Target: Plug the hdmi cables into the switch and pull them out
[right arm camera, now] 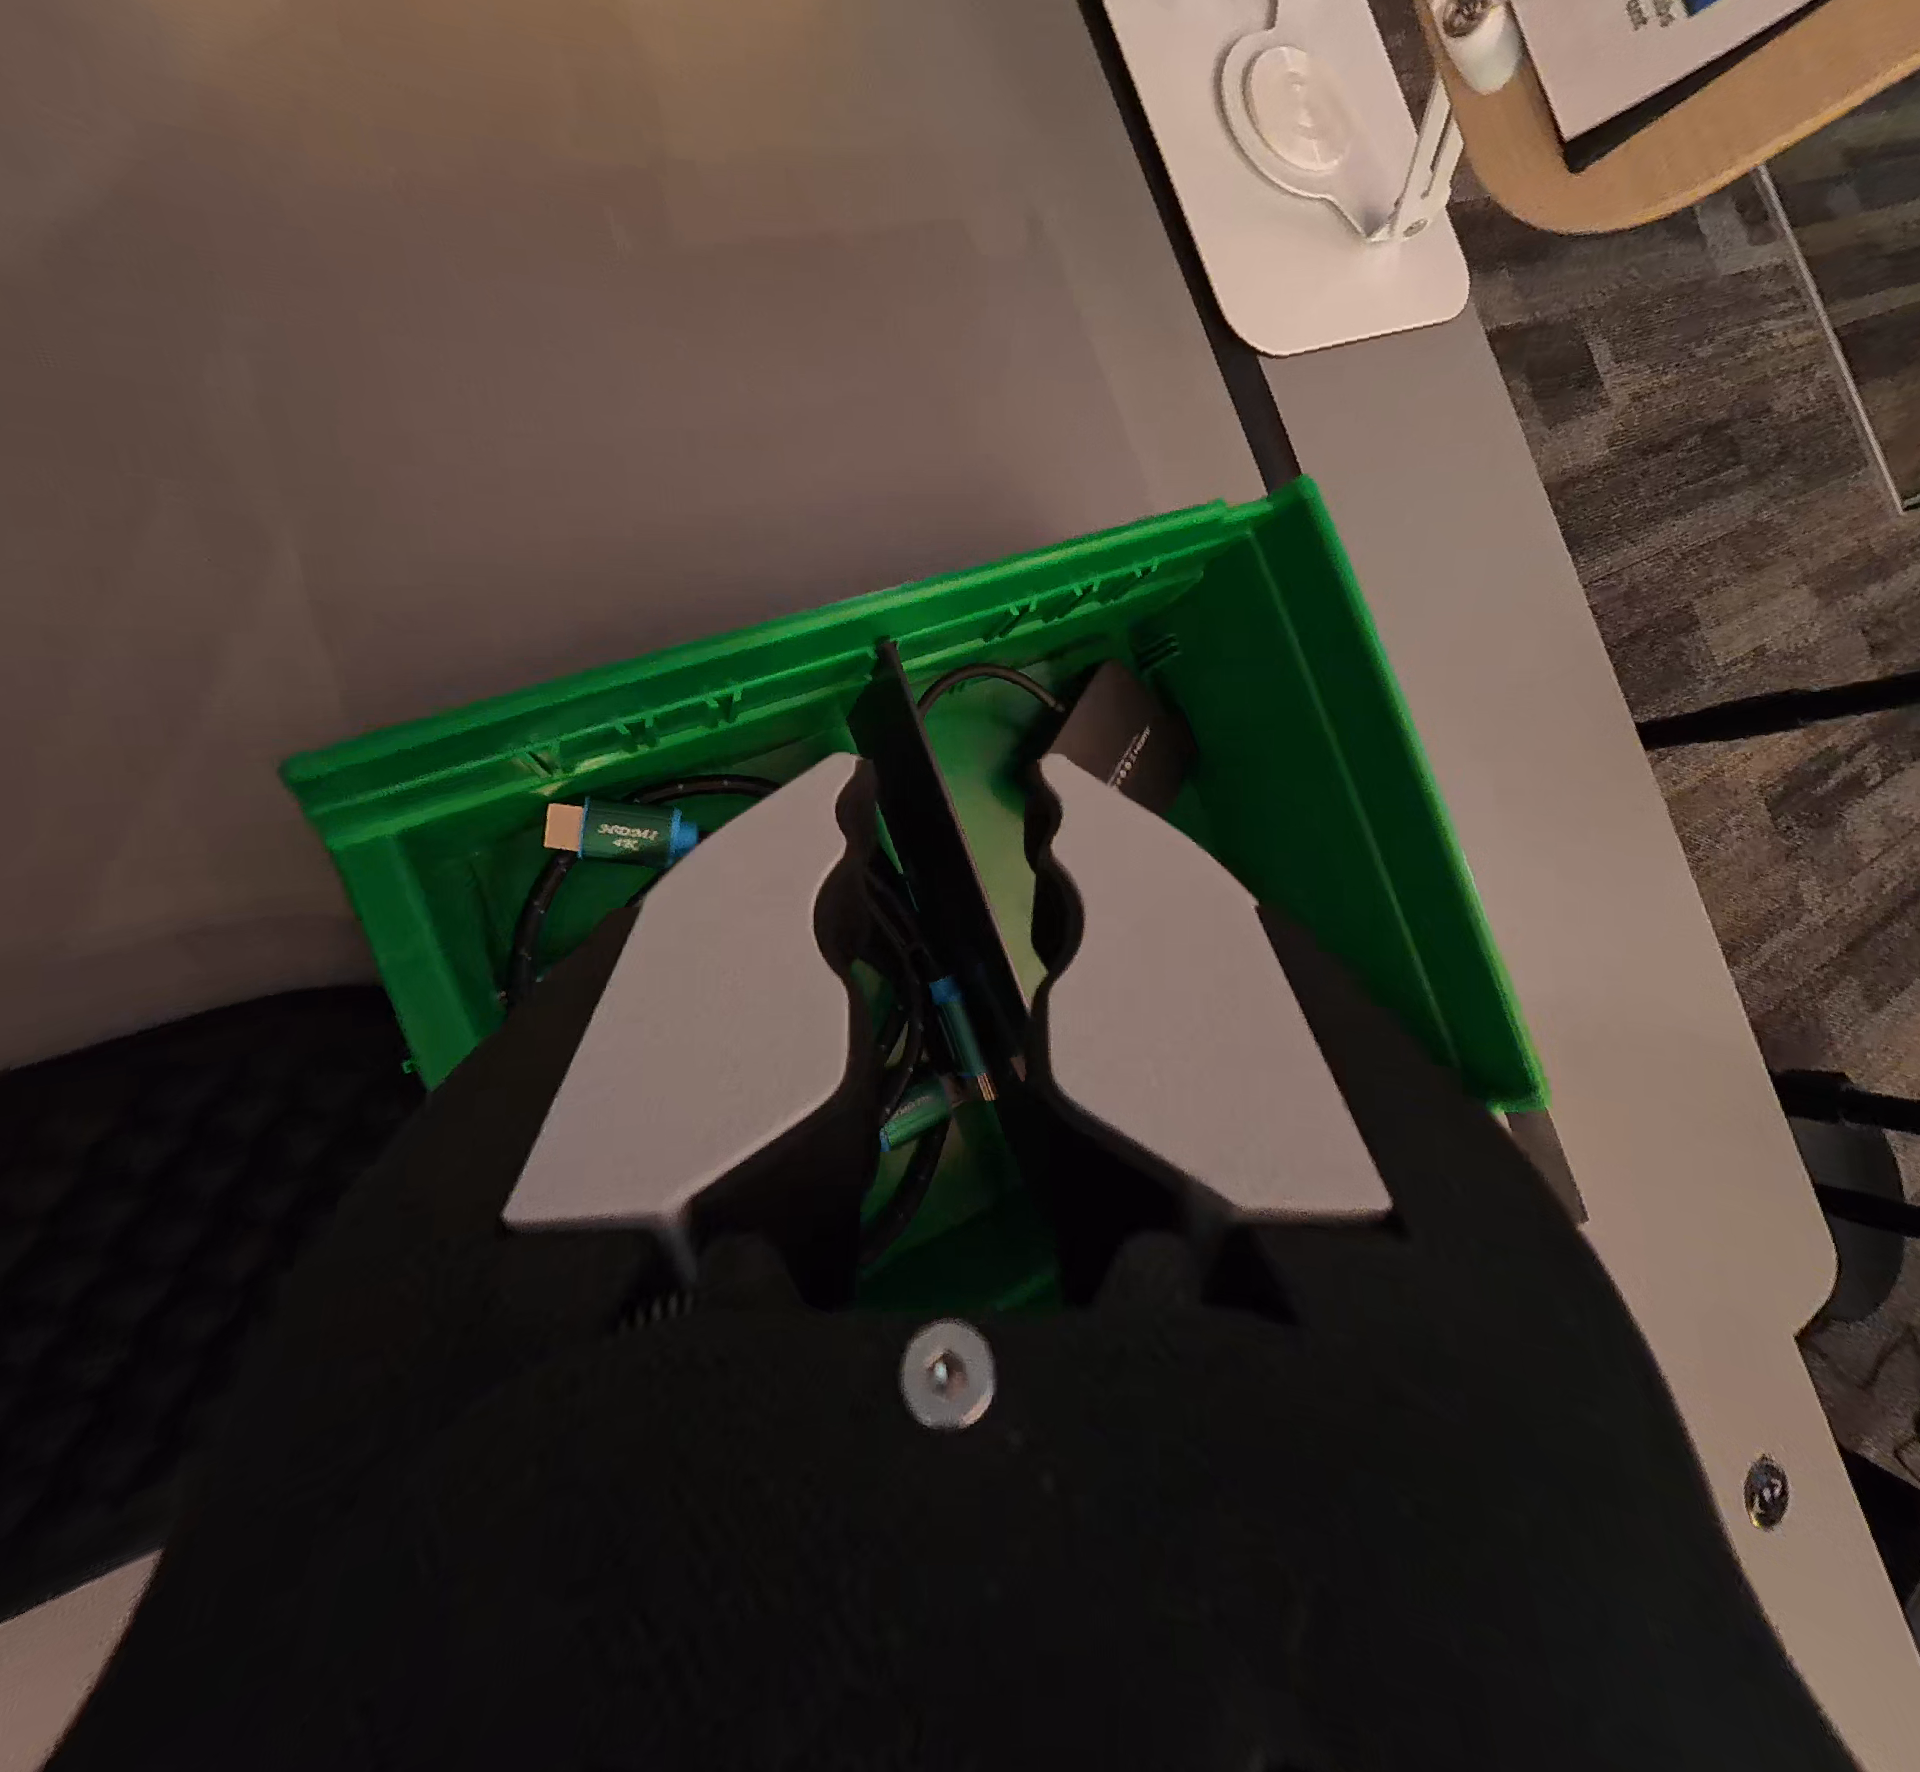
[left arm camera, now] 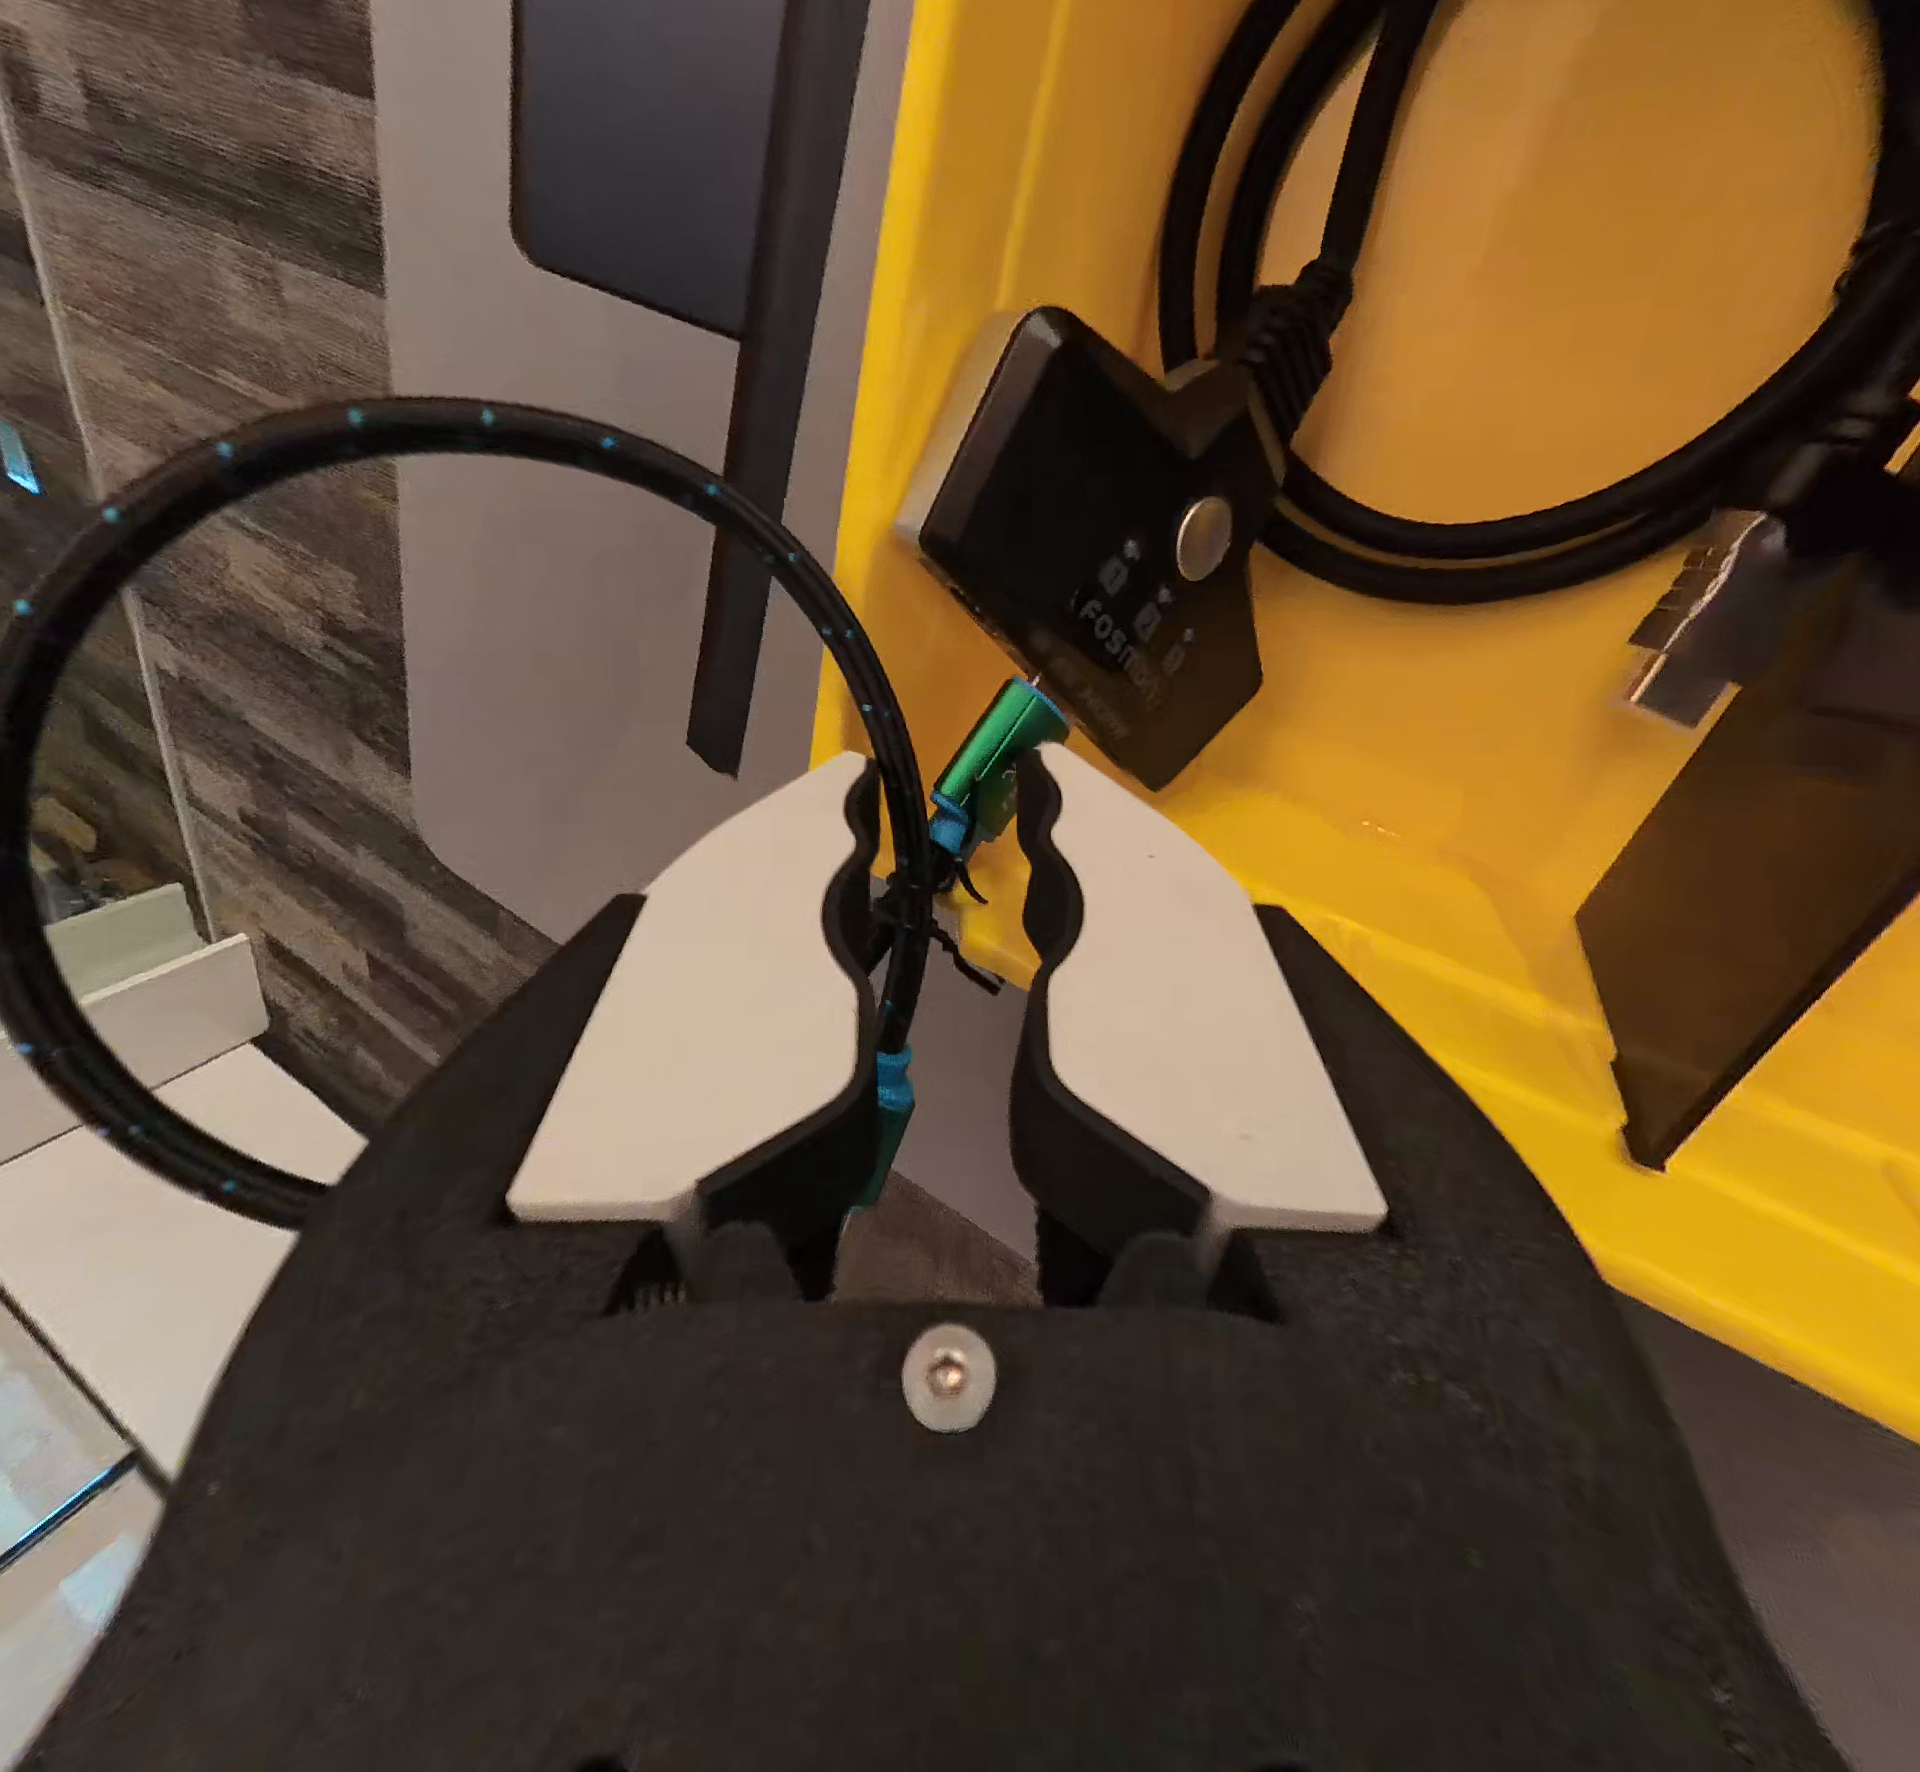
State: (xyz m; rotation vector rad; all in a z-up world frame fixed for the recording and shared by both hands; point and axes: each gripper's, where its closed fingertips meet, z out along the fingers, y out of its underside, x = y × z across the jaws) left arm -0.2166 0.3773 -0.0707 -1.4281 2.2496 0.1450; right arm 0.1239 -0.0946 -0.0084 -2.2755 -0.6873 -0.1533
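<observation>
Two bins, each seen by one camera only. The left view has the yellow bin (left arm camera: 1455, 943) with one black HDMI switch (left arm camera: 1091, 527) at centre right and a green HDMI plug (left arm camera: 997, 746) apparently seated in it; the left gripper (left arm camera: 951, 787) stands apart around the plug's braided cable (left arm camera: 312, 444). The right gripper (right arm camera: 951, 777), also apart, straddles a black divider (right arm camera: 935, 839) in the green bin (right arm camera: 1351, 787), partly blocking three blue-green plugs (right arm camera: 618, 834) and a second switch (right arm camera: 1127, 735).

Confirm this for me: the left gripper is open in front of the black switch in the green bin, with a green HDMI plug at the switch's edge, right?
Not quite: the bin holding the black switch is yellow, not green, as the left wrist view shows. The rest stands: the left gripper is open, and the green HDMI plug is at the switch's edge.
</observation>
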